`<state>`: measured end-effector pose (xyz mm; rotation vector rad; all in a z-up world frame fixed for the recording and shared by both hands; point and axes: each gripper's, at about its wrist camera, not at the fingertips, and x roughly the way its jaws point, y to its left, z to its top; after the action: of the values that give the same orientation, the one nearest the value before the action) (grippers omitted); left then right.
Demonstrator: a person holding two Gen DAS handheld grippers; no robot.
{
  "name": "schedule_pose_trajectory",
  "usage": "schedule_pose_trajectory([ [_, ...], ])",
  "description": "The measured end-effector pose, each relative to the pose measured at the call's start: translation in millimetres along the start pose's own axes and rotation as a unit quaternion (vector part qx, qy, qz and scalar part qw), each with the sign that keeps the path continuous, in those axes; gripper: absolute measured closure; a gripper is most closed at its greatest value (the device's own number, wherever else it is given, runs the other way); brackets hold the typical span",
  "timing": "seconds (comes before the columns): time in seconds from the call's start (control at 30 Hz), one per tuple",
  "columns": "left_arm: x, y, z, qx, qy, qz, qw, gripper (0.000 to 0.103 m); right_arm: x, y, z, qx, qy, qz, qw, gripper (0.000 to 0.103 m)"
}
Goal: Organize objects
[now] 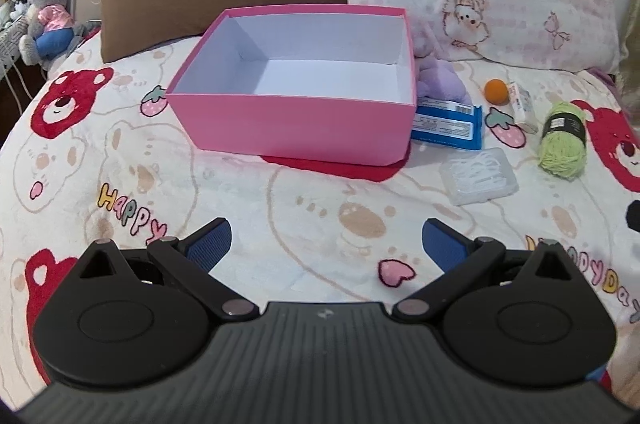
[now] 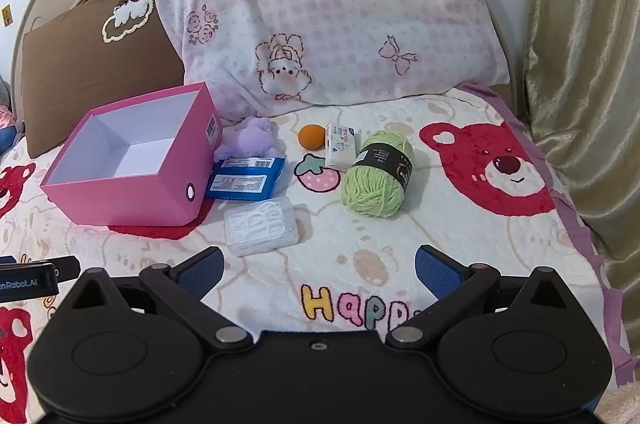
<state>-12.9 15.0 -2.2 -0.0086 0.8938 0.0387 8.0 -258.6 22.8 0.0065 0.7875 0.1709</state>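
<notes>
Both tools sit spread wide and empty over the fleecy bear-print blanket (image 2: 400, 224): our left tool (image 1: 326, 240) hangs just short of the pink box (image 1: 296, 120), our right tool (image 2: 318, 266) just short of the scattered things. Dead ahead of the left tool the box stands open with nothing inside, so none of the sorting is done yet, as we judge it. Closest to the right tool, a little to its left, lies the clear plastic case of white picks (image 2: 262, 226); past that, touching the box wall, are the blue packet (image 2: 248, 176) and a lilac plush (image 2: 250, 140). Farther ahead sit the green yarn ball (image 2: 378, 172), the small white carton (image 2: 340, 146) and an orange ball (image 2: 312, 137) close by it. Our worries are these: the case is flat and slick, so a pinch on its rim could skid it across the soft fleece; the yarn may shed a loose strand or squash and slip; the orange ball would roll at a nudge. The box looks light, resting on bedding, and a sideways knock could shift or tip it.
</notes>
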Motion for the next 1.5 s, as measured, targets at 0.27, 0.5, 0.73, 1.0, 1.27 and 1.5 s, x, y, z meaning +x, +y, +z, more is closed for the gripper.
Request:
schedule_pose_trajectory([
  [0.27, -5, 5, 2, 0.000, 0.015, -0.010, 0.9998, 0.000, -8, 4, 2, -0.007, 0.000, -0.003, 1.000, 0.000],
  [0.5, -10, 5, 0, 0.009, 0.013, 0.011, 0.9998, 0.000, -12, 3, 5, -0.014, 0.000, 0.000, 1.000, 0.000],
  [0.73, -14, 6, 8, 0.003, 0.030, -0.020, 0.9993, 0.002, -16, -7, 11, -0.005, 0.007, 0.013, 1.000, 0.000],
  [1.0, -35, -4, 28, 0.044, 0.023, -0.036, 0.9981, 0.002, -29, -29, 25, -0.005, 0.000, 0.060, 0.998, 0.000],
  [1.27, -49, -28, 64, 0.101, 0.010, -0.055, 0.9933, 0.003, -29, -39, 37, -0.048, 0.008, 0.134, 0.990, 0.000],
  [1.5, -45, -71, 95, 0.142, 0.025, -0.113, 0.9831, 0.003, -26, -40, 43, -0.103, -0.031, 0.145, 0.984, 0.000],
])
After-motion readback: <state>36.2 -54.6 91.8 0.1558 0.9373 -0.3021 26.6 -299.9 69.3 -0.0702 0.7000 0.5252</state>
